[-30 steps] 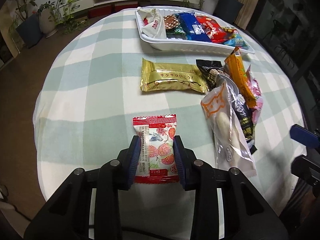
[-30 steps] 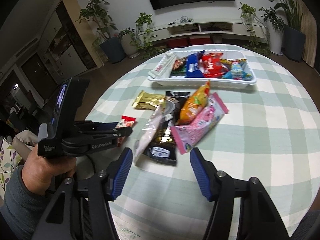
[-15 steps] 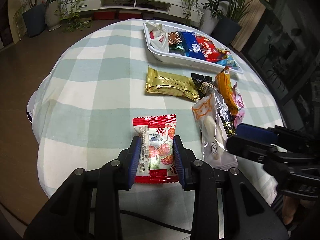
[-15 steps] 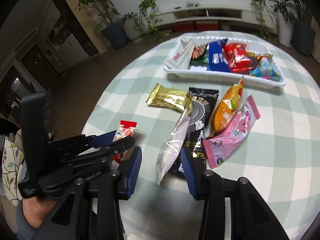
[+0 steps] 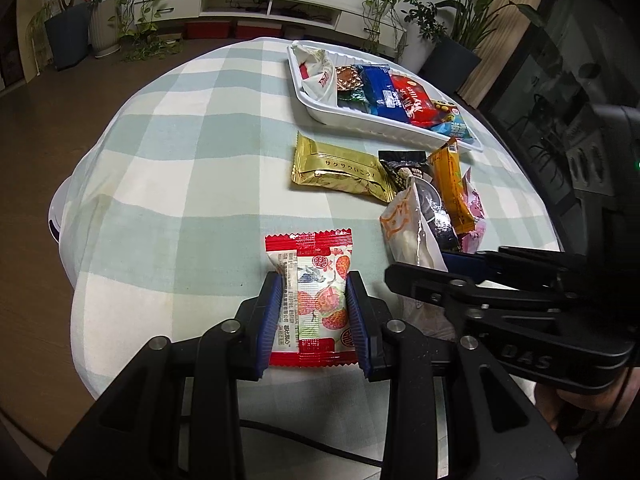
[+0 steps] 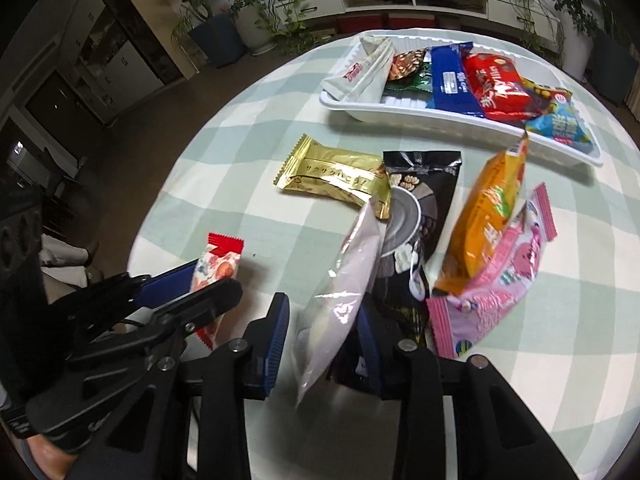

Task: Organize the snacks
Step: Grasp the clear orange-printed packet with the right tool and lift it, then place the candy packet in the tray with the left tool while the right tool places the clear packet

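Crinkly plastic everywhere on this checked tablecloth. My left gripper has its blue pads pressed on both sides of the red-and-white snack packet, a flat rectangle with zigzag ends, long axis running straight away from me toward the white tray. My right gripper sits around a glossy clear pouch, jaws either side; can't tell if they're actually squeezing it. That pouch points up toward the tray too. Short of the tray: one gold foil bar, one black bag, one orange packet, one pink packet.
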